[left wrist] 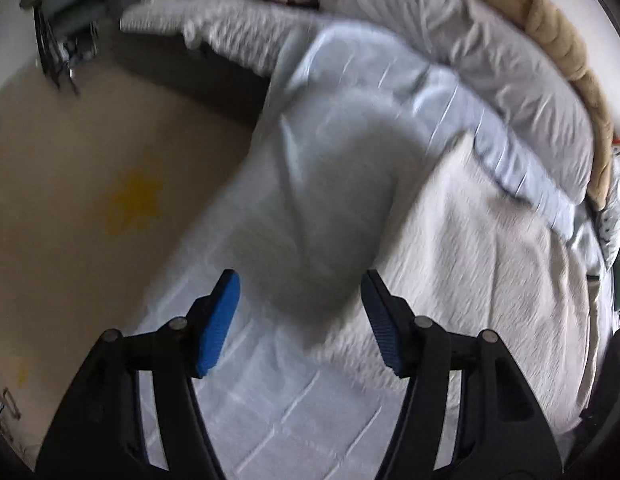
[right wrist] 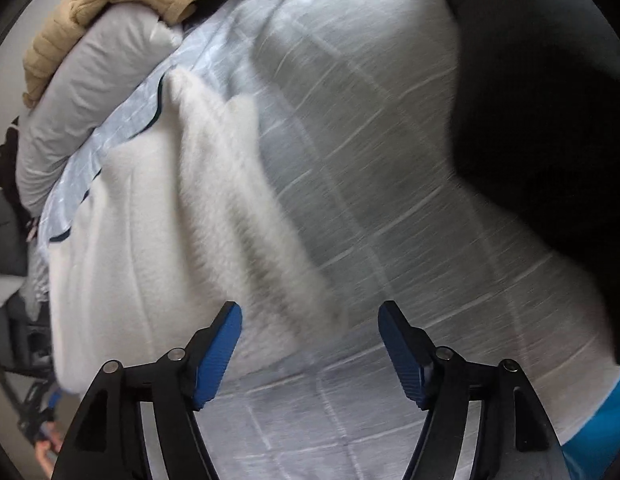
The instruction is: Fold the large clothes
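While both grippers are hanging over the bed [left wrist: 270,420], I am counting what is lying on it: one white fleecy garment [left wrist: 489,280], one pale checked bedcover under it, one grey pillow [left wrist: 509,72], one tan knitted throw [left wrist: 557,40] and one patterned cushion [left wrist: 611,216] at the far right edge.

The white fleecy garment is lying spread on the right half of the bed in the left wrist view, its far edge reaching toward the pillow. In the right wrist view the same garment [right wrist: 158,240] is filling the left side, with a raised fold running diagonally down toward the near middle. The throw [right wrist: 110,4] is sitting on top of the pillow [right wrist: 90,100] at the far left there. A dark shape [right wrist: 549,100] is filling the upper right of that view; I cannot tell what it is.

The left gripper [left wrist: 300,292] is standing well open, its two blue pads [left wrist: 218,324] apart with only shadowed bedcover showing between them, gripping nothing. The right gripper [right wrist: 310,320] is likewise standing wide, its pads [right wrist: 220,354] clear of the cloth, the lower end of the garment's fold lying just beyond the left pad. Neither one is holding anything. Everything is blurred. Bare tan floor [left wrist: 90,200] is showing to the left of the bed.
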A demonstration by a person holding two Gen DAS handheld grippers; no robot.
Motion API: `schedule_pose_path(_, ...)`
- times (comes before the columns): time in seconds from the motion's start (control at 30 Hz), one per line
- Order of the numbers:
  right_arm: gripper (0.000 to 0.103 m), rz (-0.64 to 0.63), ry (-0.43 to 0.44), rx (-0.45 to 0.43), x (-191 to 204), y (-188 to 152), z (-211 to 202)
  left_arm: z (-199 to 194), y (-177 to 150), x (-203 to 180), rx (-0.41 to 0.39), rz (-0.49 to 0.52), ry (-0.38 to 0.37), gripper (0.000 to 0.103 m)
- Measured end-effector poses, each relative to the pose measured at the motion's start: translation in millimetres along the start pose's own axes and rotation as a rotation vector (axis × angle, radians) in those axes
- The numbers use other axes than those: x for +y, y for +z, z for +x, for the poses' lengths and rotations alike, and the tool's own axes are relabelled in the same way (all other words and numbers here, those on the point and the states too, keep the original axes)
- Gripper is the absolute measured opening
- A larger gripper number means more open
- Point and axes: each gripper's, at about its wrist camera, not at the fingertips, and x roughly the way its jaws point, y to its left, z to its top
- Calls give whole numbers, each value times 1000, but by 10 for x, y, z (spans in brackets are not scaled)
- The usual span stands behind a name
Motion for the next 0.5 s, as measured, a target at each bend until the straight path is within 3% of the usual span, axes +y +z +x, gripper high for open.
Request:
schedule_pose_path(0.07, 73, -44, -132, -102, 78, 45, -135, -21, 34, -108, -33, 28, -25, 66)
schedule_pose_path(0.17, 73, -97, -196, -247, 245, 101, -296, 91, 66, -459, -48, 111, -96, 67)
schedule_pose_path(0.2, 73, -121, -179, -320, 379, 116, -352, 144, 74, -607, -58, 146, -122, 67)
schedule_pose_path(0.3, 73, -192, -115, -421, 754, 132, -328, 305, 102, -1059, -124, 241, -180, 67)
schedule_pose_path(0.4, 72, -286, -31, -452, 1173, 129, -133, 395, 18, -1244, -225, 277, -287, 67)
schedule_pose_path(0.47, 67, -318, 11, -476, 1360, 138, 26, 539, -29, -1298, -268, 314, -249, 67)
schedule_pose_path(0.5, 63, -331, 18, -482, 1358, 132, 80, 680, -41, -1273, -247, 318, -210, 67)
